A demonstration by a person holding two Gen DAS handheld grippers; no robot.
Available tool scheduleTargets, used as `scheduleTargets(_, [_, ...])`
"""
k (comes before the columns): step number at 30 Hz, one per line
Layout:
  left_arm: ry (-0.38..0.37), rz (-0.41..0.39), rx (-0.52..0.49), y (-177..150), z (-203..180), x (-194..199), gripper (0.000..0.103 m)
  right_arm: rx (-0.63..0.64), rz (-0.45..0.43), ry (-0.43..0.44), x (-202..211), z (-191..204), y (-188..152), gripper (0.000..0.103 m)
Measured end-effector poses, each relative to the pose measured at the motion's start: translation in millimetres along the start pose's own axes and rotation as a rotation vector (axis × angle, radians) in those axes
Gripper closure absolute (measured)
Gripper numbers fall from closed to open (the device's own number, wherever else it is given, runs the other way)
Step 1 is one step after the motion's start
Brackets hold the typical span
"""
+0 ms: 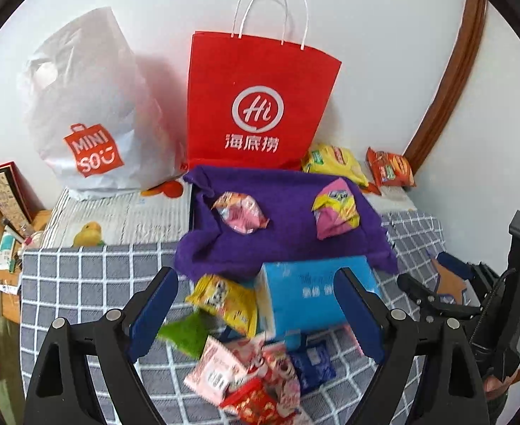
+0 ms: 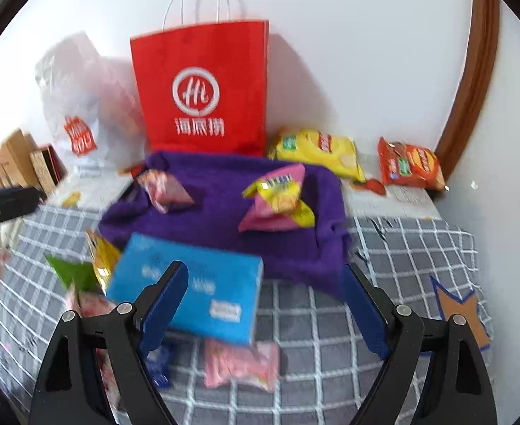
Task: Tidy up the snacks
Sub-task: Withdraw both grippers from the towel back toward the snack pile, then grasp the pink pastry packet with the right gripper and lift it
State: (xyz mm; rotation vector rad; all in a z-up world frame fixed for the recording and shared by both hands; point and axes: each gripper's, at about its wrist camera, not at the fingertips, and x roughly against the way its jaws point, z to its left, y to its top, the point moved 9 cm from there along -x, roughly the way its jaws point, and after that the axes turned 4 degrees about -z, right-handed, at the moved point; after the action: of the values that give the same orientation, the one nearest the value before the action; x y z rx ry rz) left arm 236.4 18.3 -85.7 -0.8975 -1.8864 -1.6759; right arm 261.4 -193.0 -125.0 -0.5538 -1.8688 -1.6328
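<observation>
Both tongs, left gripper (image 1: pixel 256 304) and right gripper (image 2: pixel 265 301), gape wide, empty; grabbing the blue box (image 1: pixel 313 294) carelessly could scatter the packets (image 1: pixel 224 301) beside it

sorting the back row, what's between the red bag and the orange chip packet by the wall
A yellow chip bag lies between the red paper bag and the orange chip packet; clearest in the right wrist view.
</observation>
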Motion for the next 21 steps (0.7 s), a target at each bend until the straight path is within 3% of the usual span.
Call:
scheduleTargets(7, [0.047, -0.026, 0.004, -26.4, 11.8, 20.0, 0.014, -0.016, -0.038, 0.013, 18.5, 0.0, -25.2, 0.016])
scheduleTargets(13, [0.074, -0.036, 0.017, -49.0, 25.3, 31.1, 0.014, -0.064, -0.009, 0.101, 22.9, 7.5, -53.0, 0.016])
scheduleTargets(21, [0.076, -0.017, 0.016, -71.3, 35.4, 36.9, 0.014, -0.058, 0.011, 0.087, 14.6, 14.1, -85.3, 0.023])
